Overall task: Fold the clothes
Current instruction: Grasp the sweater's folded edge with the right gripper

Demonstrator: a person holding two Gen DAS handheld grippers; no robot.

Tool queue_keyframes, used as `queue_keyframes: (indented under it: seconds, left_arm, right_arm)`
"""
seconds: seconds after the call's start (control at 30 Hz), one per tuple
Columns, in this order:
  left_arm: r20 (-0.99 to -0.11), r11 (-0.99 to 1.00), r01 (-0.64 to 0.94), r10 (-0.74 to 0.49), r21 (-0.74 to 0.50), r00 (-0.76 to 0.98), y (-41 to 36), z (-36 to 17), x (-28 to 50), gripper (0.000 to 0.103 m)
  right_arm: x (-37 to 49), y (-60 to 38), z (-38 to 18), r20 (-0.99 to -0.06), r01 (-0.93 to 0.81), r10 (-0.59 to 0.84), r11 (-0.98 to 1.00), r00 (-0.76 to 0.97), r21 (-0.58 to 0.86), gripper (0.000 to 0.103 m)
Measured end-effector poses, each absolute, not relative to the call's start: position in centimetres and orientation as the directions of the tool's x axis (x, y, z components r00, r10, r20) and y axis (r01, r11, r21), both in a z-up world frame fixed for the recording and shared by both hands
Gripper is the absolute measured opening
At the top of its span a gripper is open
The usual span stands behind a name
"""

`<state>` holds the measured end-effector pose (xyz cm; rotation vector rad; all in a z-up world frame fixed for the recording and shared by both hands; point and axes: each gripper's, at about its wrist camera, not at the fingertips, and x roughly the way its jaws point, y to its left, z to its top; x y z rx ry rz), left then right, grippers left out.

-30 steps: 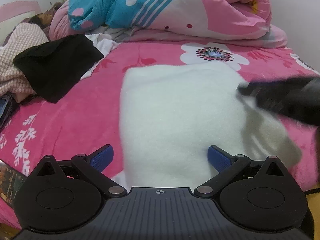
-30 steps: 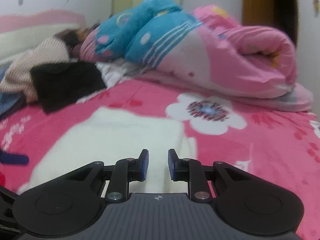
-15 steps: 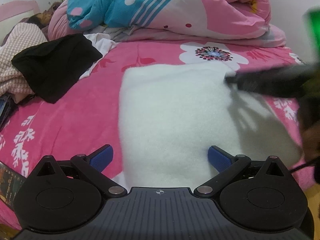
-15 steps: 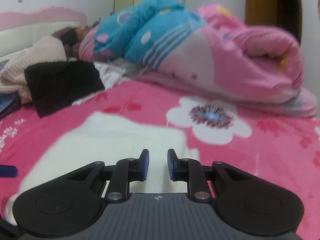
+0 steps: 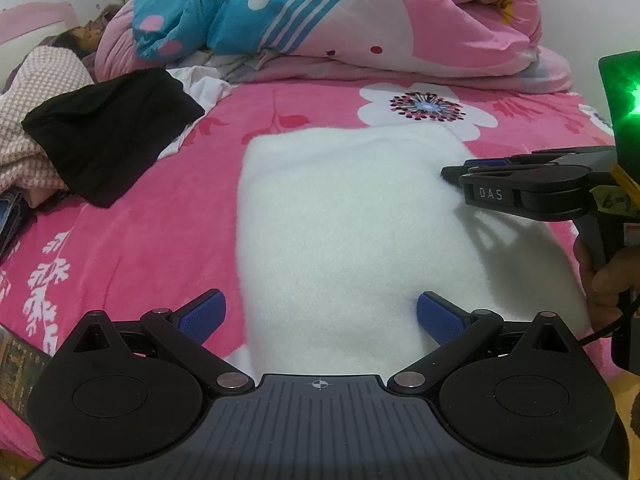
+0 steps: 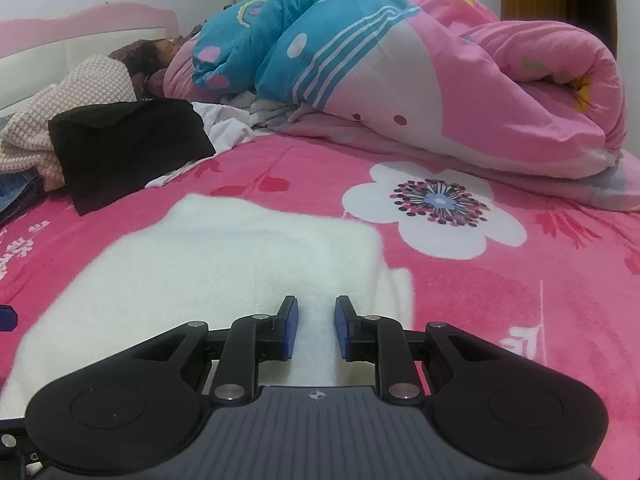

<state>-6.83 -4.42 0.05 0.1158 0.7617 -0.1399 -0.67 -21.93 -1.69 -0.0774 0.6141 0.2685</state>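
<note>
A white fleece garment [image 5: 344, 232] lies flat as a rectangle on the pink flowered bedspread [image 5: 132, 240]. My left gripper [image 5: 320, 308] is open wide at the garment's near edge, one blue pad on each side of its lower left part, holding nothing. My right gripper [image 6: 315, 312] hovers low over the garment's [image 6: 240, 264] right side. Its pads stand a narrow gap apart with nothing between them. In the left wrist view it comes in from the right [image 5: 460, 170], held by a hand [image 5: 612, 276], its tips at the fabric's right edge.
A black garment [image 5: 108, 132] lies on a checked pink one [image 5: 36, 92] at the left. A rolled pink and blue quilt [image 5: 360, 20] fills the back of the bed. A person [image 6: 148, 56] lies at the far left by the headboard.
The right gripper moved a little inward over the garment's right edge and sank slightly. Its gap stayed the same. The left gripper and the garment did not move.
</note>
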Motion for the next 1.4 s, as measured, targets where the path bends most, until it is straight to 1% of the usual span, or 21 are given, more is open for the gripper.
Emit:
queue_keyframes:
  seconds: [0.07, 0.13, 0.17, 0.2, 0.23, 0.3, 0.4, 0.5, 0.53, 0.67, 0.73, 0.77, 0.8, 0.9, 1.0, 1.1, 1.17, 1.4]
  left_arm:
    - [-0.672, 0.985, 0.171, -0.109, 0.028, 0.732, -3.8, 0.2, -7.1, 0.103]
    - [-0.633, 0.984, 0.178, -0.145, -0.012, 0.761, -2.9, 0.4, -7.5, 0.103]
    - [-0.612, 0.983, 0.182, -0.163, -0.032, 0.774, -2.4, 0.5, -7.7, 0.103]
    - [-0.591, 0.981, 0.187, -0.181, -0.051, 0.786, -1.9, 0.6, -7.9, 0.103]
    - [-0.57, 0.979, 0.192, -0.199, -0.073, 0.797, -1.4, 0.6, -8.1, 0.103]
    - [-0.553, 0.965, 0.203, -0.262, -0.166, 0.791, -0.1, 0.4, -7.6, 0.103]
    - [-0.56, 0.919, 0.224, -0.377, -0.324, 0.738, 1.6, -0.6, -6.1, 0.103]
    - [-0.555, 0.863, 0.223, -0.469, -0.453, 0.687, 2.8, -1.8, -5.1, 0.103]
    - [-0.547, 0.852, 0.224, -0.483, -0.473, 0.684, 3.0, -2.1, -5.0, 0.103]
    - [-0.514, 0.816, 0.251, -0.535, -0.521, 0.671, 4.1, -2.7, -4.7, 0.103]
    - [-0.503, 0.798, 0.257, -0.557, -0.545, 0.661, 4.6, -2.9, -4.4, 0.103]
    - [-0.504, 0.789, 0.25, -0.565, -0.561, 0.653, 4.8, -3.2, -4.0, 0.103]
    - [-0.511, 0.783, 0.238, -0.57, -0.574, 0.644, 5.0, -3.4, -3.6, 0.103]
    - [-0.518, 0.759, 0.197, -0.585, -0.621, 0.624, 5.9, -4.4, -2.6, 0.103]
    - [-0.503, 0.723, 0.186, -0.619, -0.665, 0.603, 6.4, -5.2, -1.8, 0.103]
    - [-0.49, 0.707, 0.2, -0.638, -0.678, 0.593, 6.1, -5.5, -1.2, 0.103]
    - [-0.486, 0.701, 0.208, -0.647, -0.682, 0.588, 5.9, -5.6, -0.9, 0.103]
    - [-0.48, 0.687, 0.211, -0.663, -0.695, 0.574, 5.4, -6.2, 0.5, 0.103]
  right_arm:
    - [-0.6, -22.4, -1.2, -0.583, -0.278, 0.249, 0.96, 0.773, 0.042, 0.024]
    - [-0.8, -24.3, -0.4, -0.567, -0.271, 0.308, 0.951, 0.764, 0.151, 0.036]
    - [-1.0, -25.3, 0.0, -0.554, -0.266, 0.34, 0.94, 0.76, 0.212, 0.052]
    - [-1.2, -26.6, 0.3, -0.536, -0.253, 0.364, 0.929, 0.761, 0.271, 0.064]
    - [-1.5, -28.0, 0.5, -0.522, -0.236, 0.381, 0.916, 0.763, 0.324, 0.067]
    - [-1.8, -30.9, 0.3, -0.518, -0.195, 0.419, 0.881, 0.746, 0.432, 0.071]
    - [-1.7, -34.4, -1.1, -0.539, -0.116, 0.485, 0.807, 0.689, 0.579, 0.076]
    - [-1.6, -36.4, -3.0, -0.55, -0.052, 0.537, 0.744, 0.64, 0.666, 0.078]
    - [-1.7, -36.8, -3.6, -0.55, -0.037, 0.556, 0.724, 0.623, 0.689, 0.078]
    - [-1.5, -37.1, -5.8, -0.525, -0.011, 0.638, 0.641, 0.563, 0.768, 0.086]
    - [-1.4, -36.7, -6.1, -0.513, -0.024, 0.654, 0.63, 0.556, 0.776, 0.091]
    - [-1.3, -36.5, -6.1, -0.508, -0.031, 0.661, 0.625, 0.552, 0.78, 0.097]
    - [-1.2, -36.3, -6.1, -0.504, -0.036, 0.669, 0.62, 0.546, 0.784, 0.1]
    - [-0.8, -35.7, -5.9, -0.489, -0.051, 0.698, 0.599, 0.522, 0.799, 0.1]
    - [-0.4, -35.0, -6.3, -0.47, -0.075, 0.747, 0.564, 0.47, 0.822, 0.1]
    - [0.1, -34.0, -6.5, -0.47, -0.098, 0.77, 0.558, 0.431, 0.824, 0.1]
    - [0.7, -33.4, -6.5, -0.469, -0.115, 0.783, 0.554, 0.409, 0.824, 0.103]
    - [2.5, -32.2, -6.8, -0.457, -0.156, 0.815, 0.534, 0.356, 0.831, 0.103]
